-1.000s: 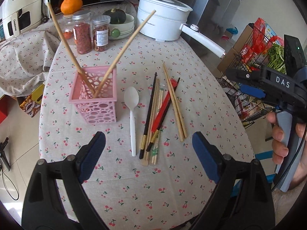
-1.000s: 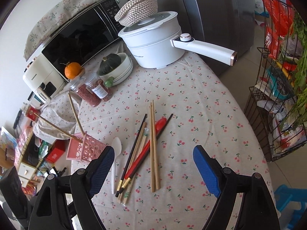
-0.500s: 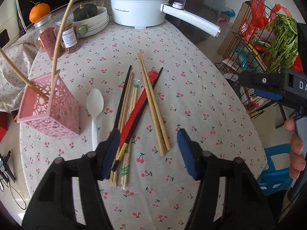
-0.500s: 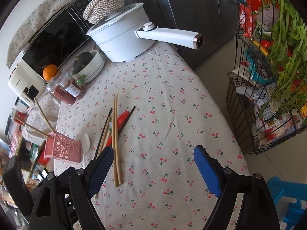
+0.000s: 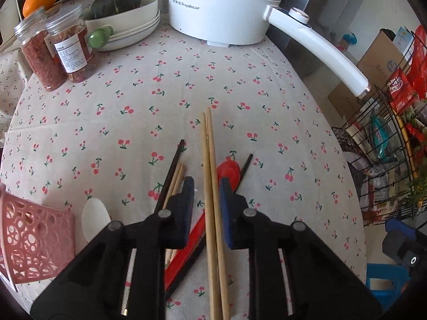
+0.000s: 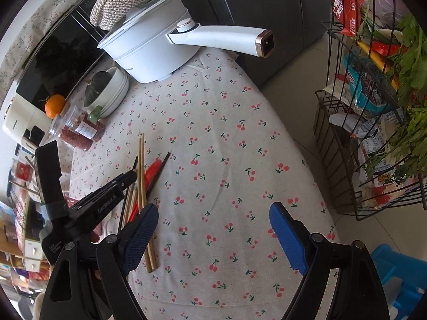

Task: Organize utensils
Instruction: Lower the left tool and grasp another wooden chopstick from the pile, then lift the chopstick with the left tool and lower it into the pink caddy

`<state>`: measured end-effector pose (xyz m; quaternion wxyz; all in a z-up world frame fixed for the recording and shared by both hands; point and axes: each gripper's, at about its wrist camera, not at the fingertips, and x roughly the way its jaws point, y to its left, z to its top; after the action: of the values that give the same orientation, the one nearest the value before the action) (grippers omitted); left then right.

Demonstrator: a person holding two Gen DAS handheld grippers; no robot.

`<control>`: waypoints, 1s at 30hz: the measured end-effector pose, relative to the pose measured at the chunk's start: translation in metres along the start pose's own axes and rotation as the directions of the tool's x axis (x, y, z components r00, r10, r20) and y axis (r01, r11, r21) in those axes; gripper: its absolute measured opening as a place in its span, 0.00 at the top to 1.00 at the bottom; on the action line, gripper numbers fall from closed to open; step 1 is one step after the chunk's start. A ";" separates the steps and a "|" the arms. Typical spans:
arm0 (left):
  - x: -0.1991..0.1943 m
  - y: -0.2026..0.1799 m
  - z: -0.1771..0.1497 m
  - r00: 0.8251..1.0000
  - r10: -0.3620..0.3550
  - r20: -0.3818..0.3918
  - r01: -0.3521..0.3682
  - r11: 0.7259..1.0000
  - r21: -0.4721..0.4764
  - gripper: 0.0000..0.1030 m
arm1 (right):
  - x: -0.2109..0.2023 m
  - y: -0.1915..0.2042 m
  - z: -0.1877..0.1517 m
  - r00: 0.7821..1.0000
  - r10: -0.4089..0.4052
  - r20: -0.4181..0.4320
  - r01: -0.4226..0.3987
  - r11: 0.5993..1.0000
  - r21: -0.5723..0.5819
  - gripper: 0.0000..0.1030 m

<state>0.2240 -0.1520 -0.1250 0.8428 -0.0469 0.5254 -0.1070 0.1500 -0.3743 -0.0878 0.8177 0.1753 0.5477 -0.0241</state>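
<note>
1. The basket (image 5: 34,242) stands at the left worktop (image 5: 267,138) edge, ready for utensils.
2. The left tongs (image 5: 206,208) straddle the pale chopsticks (image 5: 210,186), half-closed and not yet pinching; the red spoon (image 5: 226,169) crowds the right side.
3. The right tongs (image 6: 210,237) hang wide open and empty over bare cloth, near the worktop's right edge.

Table cloth (image 5: 240,85): cream, red cherry print. Chopstick pair (image 5: 210,165): pale wood. Spoon (image 5: 226,170): red. Second spoon (image 5: 94,217): white. Utensil basket (image 5: 34,242): pink, perforated. Electric pot (image 5: 221,8): white. Hand-held gripper pads (image 6: 288,236): blue
</note>
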 end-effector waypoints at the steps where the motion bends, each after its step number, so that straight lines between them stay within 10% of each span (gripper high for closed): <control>1: 0.004 0.002 0.002 1.000 -0.004 -0.006 0.004 1.000 -0.019 0.85 | 0.002 -0.001 0.001 1.000 -0.003 -0.003 0.003 1.000 0.000 0.16; 19: 0.027 0.004 0.006 0.996 0.025 -0.088 -0.033 0.995 -0.093 0.93 | 0.009 -0.011 0.006 1.000 0.010 -0.023 -0.009 0.998 0.054 0.16; 30: -0.058 -0.010 -0.027 0.998 -0.055 0.025 0.052 0.993 0.110 0.93 | 0.012 0.009 0.005 1.000 -0.006 -0.017 0.006 1.000 0.007 0.16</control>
<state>0.1735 -0.1473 -0.0846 0.8482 -0.0163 0.5055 -0.1573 0.1616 -0.3652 -0.0945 0.8123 0.1767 0.5551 -0.0271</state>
